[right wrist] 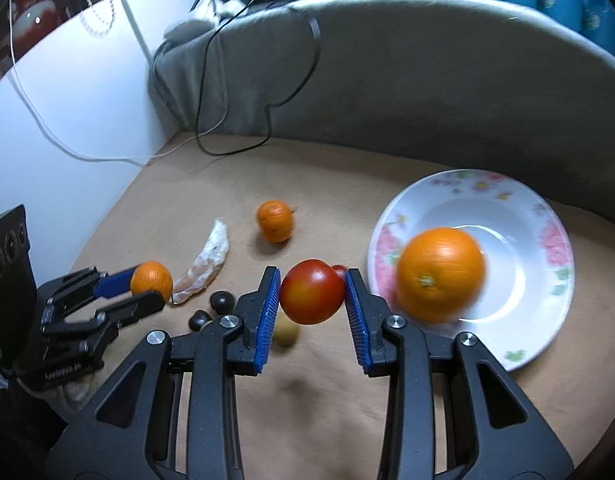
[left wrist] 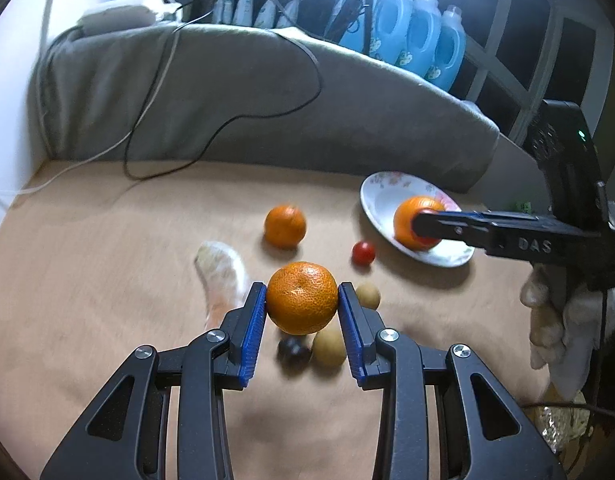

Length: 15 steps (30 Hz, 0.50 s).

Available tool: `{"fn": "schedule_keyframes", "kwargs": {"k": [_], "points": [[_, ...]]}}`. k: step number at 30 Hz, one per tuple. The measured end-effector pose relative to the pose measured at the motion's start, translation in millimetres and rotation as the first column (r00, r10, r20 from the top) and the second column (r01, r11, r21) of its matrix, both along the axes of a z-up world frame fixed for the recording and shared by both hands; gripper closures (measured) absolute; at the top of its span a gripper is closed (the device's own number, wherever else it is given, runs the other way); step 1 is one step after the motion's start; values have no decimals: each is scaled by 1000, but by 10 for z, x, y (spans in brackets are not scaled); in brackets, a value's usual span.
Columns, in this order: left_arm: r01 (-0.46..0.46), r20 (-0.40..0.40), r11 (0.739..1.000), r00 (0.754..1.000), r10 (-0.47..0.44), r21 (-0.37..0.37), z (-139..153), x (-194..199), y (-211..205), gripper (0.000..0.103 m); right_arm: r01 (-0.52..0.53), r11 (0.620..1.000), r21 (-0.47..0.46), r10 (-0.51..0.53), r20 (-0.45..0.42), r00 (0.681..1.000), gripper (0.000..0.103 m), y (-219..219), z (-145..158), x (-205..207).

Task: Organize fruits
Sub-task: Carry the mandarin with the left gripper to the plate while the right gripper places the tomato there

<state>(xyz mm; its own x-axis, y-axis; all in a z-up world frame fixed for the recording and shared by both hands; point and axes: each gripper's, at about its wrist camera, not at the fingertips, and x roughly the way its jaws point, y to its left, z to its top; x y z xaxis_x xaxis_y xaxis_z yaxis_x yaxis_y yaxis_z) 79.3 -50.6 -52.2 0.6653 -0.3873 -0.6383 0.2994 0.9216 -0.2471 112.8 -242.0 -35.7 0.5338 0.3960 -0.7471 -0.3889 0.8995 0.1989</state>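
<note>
- Your left tool (left wrist: 302, 300) is clenched on a mandarin (left wrist: 302, 297), lifted above the bench (left wrist: 107, 280).
- Your right tool (right wrist: 312, 292) grips a red tomato (right wrist: 312, 297), just beside the plate (right wrist: 547, 300) that holds an orange (right wrist: 441, 274).

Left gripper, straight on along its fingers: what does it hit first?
Likely the loose orange on the tan tabletop, or bare top beside it; depth is unclear. The held orange in the left gripper would touch first.
</note>
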Motion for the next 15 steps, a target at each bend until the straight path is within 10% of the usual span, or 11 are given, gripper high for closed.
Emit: {"fn": "schedule_keyframes", "kwargs": {"k": [15], "points": [[106, 23, 994, 994, -106, 0, 131, 617, -596, 69, 149, 989, -1, -149, 14, 989, 68, -813, 58, 23]]}}
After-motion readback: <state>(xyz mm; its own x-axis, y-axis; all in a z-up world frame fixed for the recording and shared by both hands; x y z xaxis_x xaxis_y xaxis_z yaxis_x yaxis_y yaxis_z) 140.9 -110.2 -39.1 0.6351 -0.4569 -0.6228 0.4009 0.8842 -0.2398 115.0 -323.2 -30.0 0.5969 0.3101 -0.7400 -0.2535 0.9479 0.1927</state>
